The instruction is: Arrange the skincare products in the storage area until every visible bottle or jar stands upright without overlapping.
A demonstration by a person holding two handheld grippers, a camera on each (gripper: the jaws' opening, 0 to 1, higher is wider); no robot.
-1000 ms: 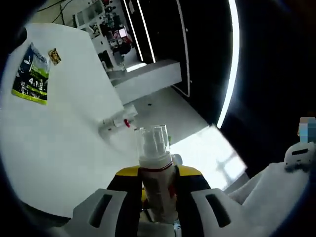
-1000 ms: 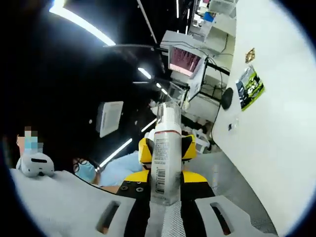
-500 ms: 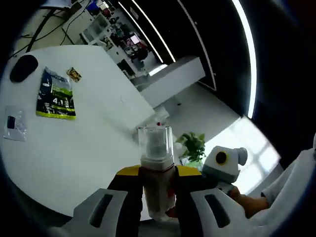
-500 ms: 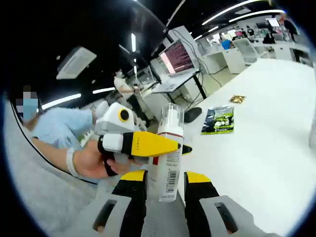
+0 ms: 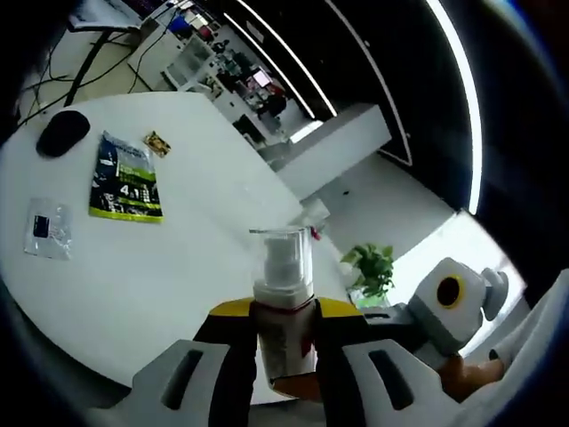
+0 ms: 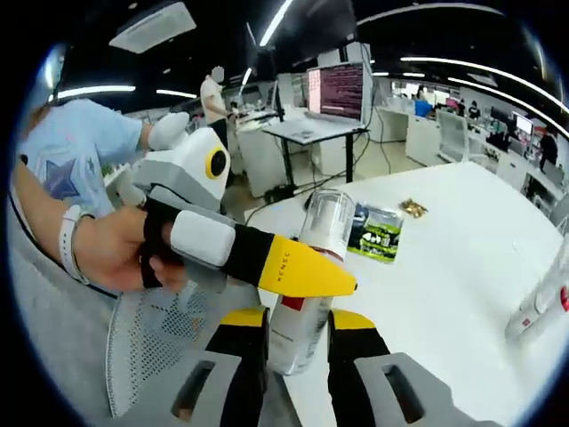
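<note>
In the left gripper view, the left gripper (image 5: 283,351) rises from the bottom centre, its yellow-and-black fingers (image 5: 233,331) pinching a white pump bottle with a clear plastic cap (image 5: 282,307), which stands up between them at the lower middle of the frame. In the right gripper view, the right gripper (image 6: 296,342) also rises from the bottom centre, and its fingers (image 6: 244,334) close on the lower body of the same bottle (image 6: 311,276), while the left gripper (image 6: 240,253) reaches in from the left, held by a person's hand (image 6: 111,249), its yellow tip lying across the bottle's middle.

Beyond the bottle lies a round white tabletop (image 5: 169,258). On it, toward the upper left of the left gripper view, lie a green-and-black printed packet (image 5: 126,178), a small gold wrapped sachet (image 5: 159,142), a small clear plastic bag with a dark card (image 5: 45,228) and a black computer mouse (image 5: 62,132). A white tube-like bottle with a red band (image 6: 538,307) lies on its side at the right edge of the right gripper view.

A potted green plant (image 5: 373,267) stands right of the bottle in the left gripper view. A monitor with a lit screen (image 6: 335,89) sits at the upper centre of the right gripper view.
</note>
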